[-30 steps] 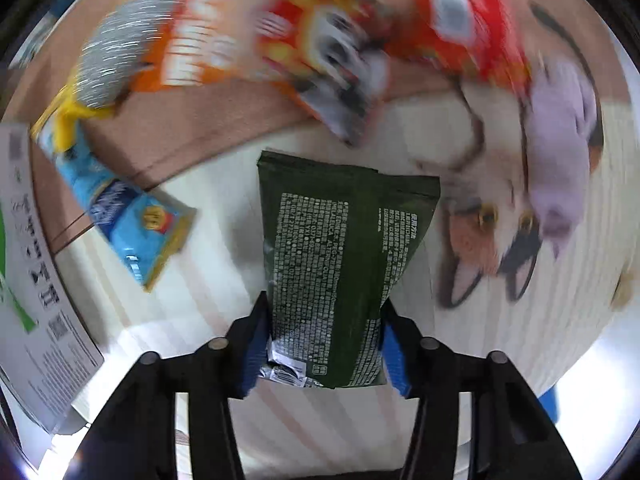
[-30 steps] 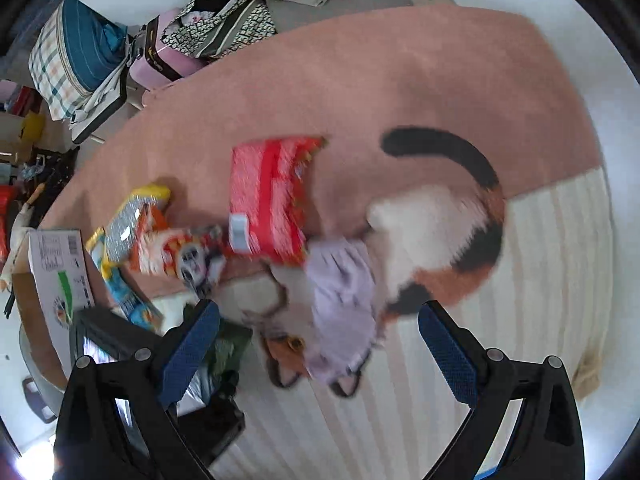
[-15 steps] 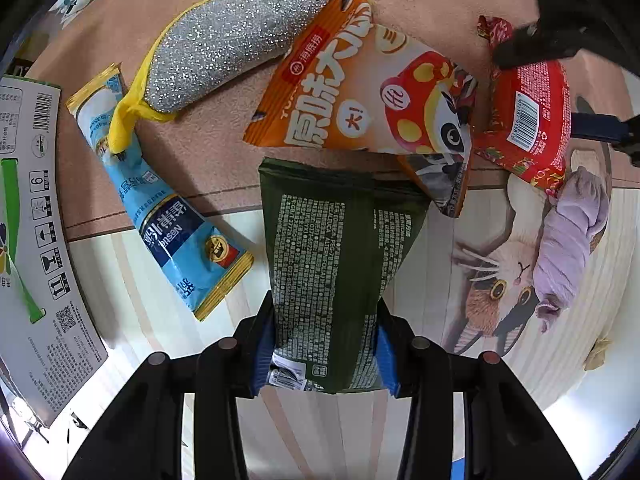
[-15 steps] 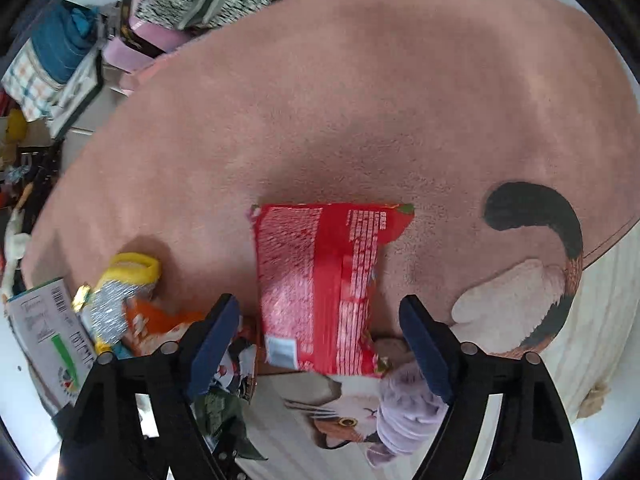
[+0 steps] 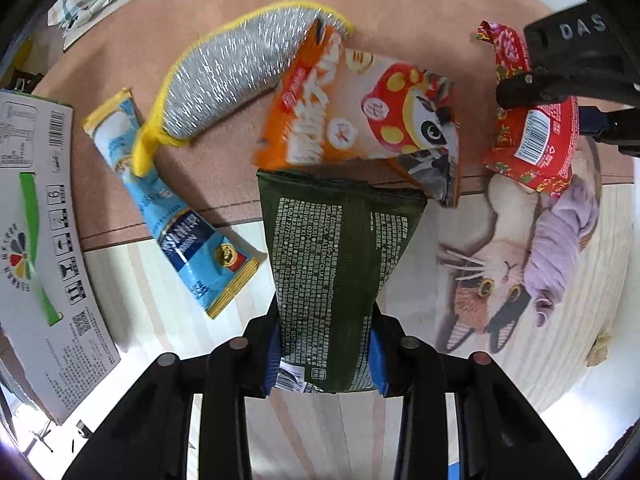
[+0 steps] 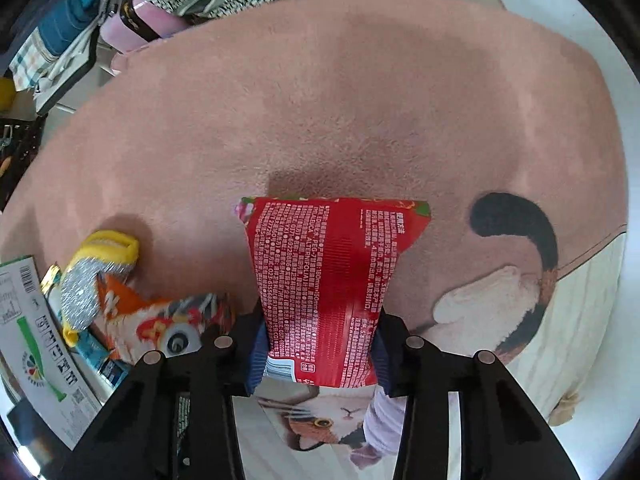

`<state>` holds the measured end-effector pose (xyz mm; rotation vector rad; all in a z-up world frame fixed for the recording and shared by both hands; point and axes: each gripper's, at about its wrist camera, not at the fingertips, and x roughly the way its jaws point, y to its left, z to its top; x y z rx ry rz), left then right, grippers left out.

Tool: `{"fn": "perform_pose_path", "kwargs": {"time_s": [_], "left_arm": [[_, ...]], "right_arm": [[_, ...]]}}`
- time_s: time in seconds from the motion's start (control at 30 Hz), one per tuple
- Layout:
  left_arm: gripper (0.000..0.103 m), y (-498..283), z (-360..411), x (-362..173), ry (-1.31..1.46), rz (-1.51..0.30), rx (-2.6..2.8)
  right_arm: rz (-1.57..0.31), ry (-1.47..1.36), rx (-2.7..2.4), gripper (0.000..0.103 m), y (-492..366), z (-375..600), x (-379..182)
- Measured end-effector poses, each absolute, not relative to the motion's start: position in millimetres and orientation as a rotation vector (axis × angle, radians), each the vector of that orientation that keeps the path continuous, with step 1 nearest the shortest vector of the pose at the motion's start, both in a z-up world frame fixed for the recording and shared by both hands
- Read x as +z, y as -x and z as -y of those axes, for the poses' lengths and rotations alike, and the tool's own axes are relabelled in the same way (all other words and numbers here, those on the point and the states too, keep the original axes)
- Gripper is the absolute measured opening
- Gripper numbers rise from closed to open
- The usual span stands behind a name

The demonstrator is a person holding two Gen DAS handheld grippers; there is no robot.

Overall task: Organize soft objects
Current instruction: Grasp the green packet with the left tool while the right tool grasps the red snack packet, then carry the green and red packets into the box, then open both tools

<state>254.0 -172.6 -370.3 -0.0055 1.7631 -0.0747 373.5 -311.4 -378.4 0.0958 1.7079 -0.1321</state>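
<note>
My left gripper [image 5: 325,354] is shut on a dark green pouch [image 5: 340,264] and holds it above the rug. My right gripper [image 6: 318,354] is shut on a red pouch [image 6: 332,284]; the red pouch also shows in the left wrist view [image 5: 532,140] at the upper right, between the other gripper's black fingers. An orange snack bag [image 5: 360,116], a silver and yellow sponge cloth [image 5: 236,68] and a blue sachet [image 5: 172,216] lie on the rug ahead of the left gripper. A lilac cloth [image 5: 560,240] lies on the cat picture.
A white cardboard box [image 5: 36,248] lies at the left edge of the rug. The pink rug [image 6: 360,100] with a cat picture [image 5: 488,280] spreads ahead. Bags and folded clothes [image 6: 160,4] are piled beyond the rug's far left edge.
My right gripper has closed on the red pouch, which was lying between its open fingers. My left gripper still holds the green pouch and has moved a little closer to the orange bag.
</note>
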Motion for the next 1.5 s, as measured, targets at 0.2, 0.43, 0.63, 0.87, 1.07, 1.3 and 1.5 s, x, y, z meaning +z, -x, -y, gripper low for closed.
{"fn": "perform_pose_path", "kwargs": {"time_s": [0.2,0.43,0.63,0.87,1.07,1.3,1.5], "left_arm": [[0.031,-252,164,-321,0.065,-1.681,-0.134],[0.031,-245,126,-245,0.143,-1.557,-0.195],[0.031,-240,53,-184,0.207,-1.448,-0.185],[0.031,-225,-69,-160,0.226,-1.409,-0.064],[0.031,-229,-176,-185,0.211,-1.448,0.087],[0.031,-259,-249,-247,0.199,-1.558,0.147],[0.031,-285,-270,-299,0.197,-1.645,0.136]], "right_arm": [[-1.606,-0.091,-0.080,0.044,-359,296,-319],[-1.510,-0.112,0.004,0.044,-325,287,-247],[-1.451,-0.131,0.085,0.044,-296,245,-191],[-1.428,-0.147,0.248,0.044,-258,125,-169],[-1.515,-0.128,0.336,0.044,-235,10,-203],[-1.650,-0.077,0.323,0.044,-222,-70,-266],[-1.728,-0.021,0.269,0.044,-225,-98,-308]]}}
